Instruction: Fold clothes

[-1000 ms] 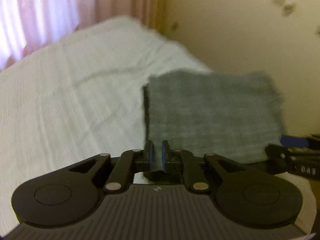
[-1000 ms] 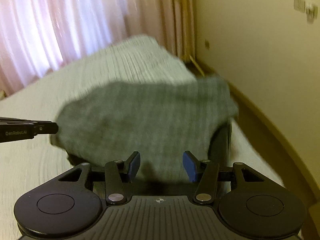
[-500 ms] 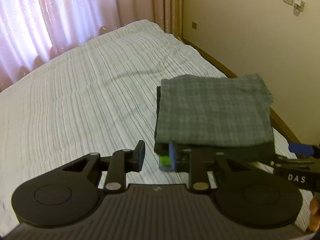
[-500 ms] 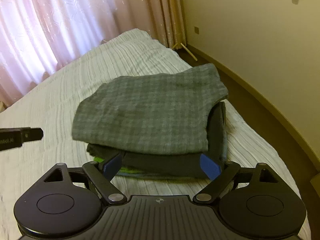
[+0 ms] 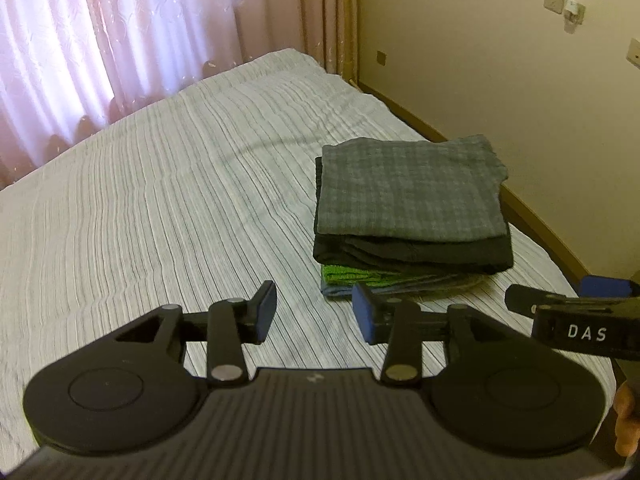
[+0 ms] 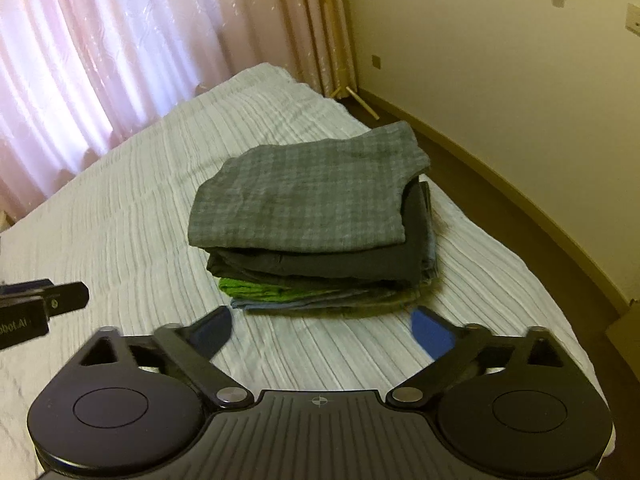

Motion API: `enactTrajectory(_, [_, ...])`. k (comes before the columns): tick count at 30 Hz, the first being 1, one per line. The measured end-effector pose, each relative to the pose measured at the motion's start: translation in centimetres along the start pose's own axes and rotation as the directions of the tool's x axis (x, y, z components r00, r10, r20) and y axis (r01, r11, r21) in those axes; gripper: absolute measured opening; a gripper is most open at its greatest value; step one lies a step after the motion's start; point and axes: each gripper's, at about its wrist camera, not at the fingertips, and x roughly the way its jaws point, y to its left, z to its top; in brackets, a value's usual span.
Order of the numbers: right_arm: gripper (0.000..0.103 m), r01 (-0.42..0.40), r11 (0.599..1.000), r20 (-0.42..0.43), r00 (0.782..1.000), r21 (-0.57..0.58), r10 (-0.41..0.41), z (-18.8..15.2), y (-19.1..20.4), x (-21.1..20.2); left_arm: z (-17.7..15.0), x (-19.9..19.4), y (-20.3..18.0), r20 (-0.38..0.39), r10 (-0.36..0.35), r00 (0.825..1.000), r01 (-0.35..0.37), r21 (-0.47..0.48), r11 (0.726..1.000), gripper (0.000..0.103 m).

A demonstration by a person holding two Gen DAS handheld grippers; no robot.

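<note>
A folded grey checked garment (image 5: 408,192) lies on top of a stack of folded clothes: a black one (image 5: 412,254), a green one (image 5: 348,274) and a blue-grey one at the bottom. The stack also shows in the right wrist view (image 6: 312,208). My left gripper (image 5: 314,314) is open and empty, just short of the stack's near left corner. My right gripper (image 6: 322,332) is wide open and empty, just in front of the stack. The right gripper's finger (image 5: 568,304) shows at the right of the left wrist view.
The stack sits near the right edge of a bed with a white ribbed cover (image 5: 160,208). Pink curtains (image 5: 120,40) hang behind the bed. A cream wall (image 5: 500,60) with a brown skirting and a strip of floor runs along the right.
My left gripper opened and let go of the grey garment, which now rests on the stack. Both grippers drew back from the stack, and the right one opened wider.
</note>
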Motion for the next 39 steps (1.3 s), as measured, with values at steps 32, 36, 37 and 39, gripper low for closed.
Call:
enactTrajectory(32, [0.102, 0.087, 0.996, 0.030, 0.996, 0.006, -0.087, -3.1, 0.6, -5.3, -3.1, -4.3, -1.7, 0.054, -0.010, 0.998, 0.006, 0.065, 0.998, 0.064])
enactTrajectory(36, [0.102, 0.077, 0.997, 0.000, 0.997, 0.005, -0.077, -3.0, 0.2, -4.9, -3.4, -3.7, -1.8, 0.035, 0.002, 0.999, -0.004, 0.057, 0.998, 0.064])
enactTrajectory(37, [0.102, 0.075, 0.997, -0.008, 0.997, 0.004, -0.075, -3.1, 0.2, -4.8, -3.5, -3.6, -1.8, 0.031, 0.007, 1.000, -0.008, 0.055, 0.998, 0.064])
enactTrajectory(39, [0.102, 0.072, 0.997, -0.023, 0.997, 0.001, -0.072, -3.2, 0.1, -4.6, -3.6, -3.3, -1.8, 0.021, 0.018, 1.000, -0.019, 0.049, 0.999, 0.064])
